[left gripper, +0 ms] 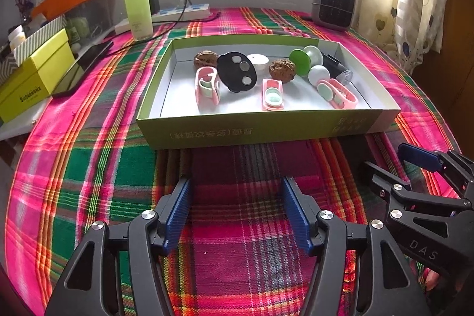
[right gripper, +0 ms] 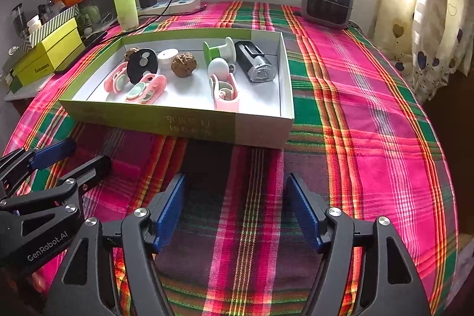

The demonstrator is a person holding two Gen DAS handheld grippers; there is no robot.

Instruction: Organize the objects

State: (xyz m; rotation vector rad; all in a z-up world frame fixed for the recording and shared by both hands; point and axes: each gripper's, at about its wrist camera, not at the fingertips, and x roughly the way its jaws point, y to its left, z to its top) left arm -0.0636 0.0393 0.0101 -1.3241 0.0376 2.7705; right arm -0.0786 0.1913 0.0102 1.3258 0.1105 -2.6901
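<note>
I see a shallow green box lid [left gripper: 266, 131] with a white inside on the plaid-covered surface [left gripper: 89, 168]. Left to right it holds a pink clip [left gripper: 206, 85], a black oval disc [left gripper: 236, 72], a walnut [left gripper: 282, 69], a green-and-white spool [left gripper: 305, 57] and a black cylinder [left gripper: 336, 67]. My left gripper [left gripper: 235, 215] stands apart and empty, near the lid's front wall. My right gripper [right gripper: 237, 215] likewise stands apart, holding nothing, short of the lid.

Location: a home room, probably a bedroom. Indicators: plaid cloth [right gripper: 370, 96] on the surface, heart-print curtain [right gripper: 426, 43], small heater [right gripper: 327, 0], power strip [right gripper: 174, 5].
</note>
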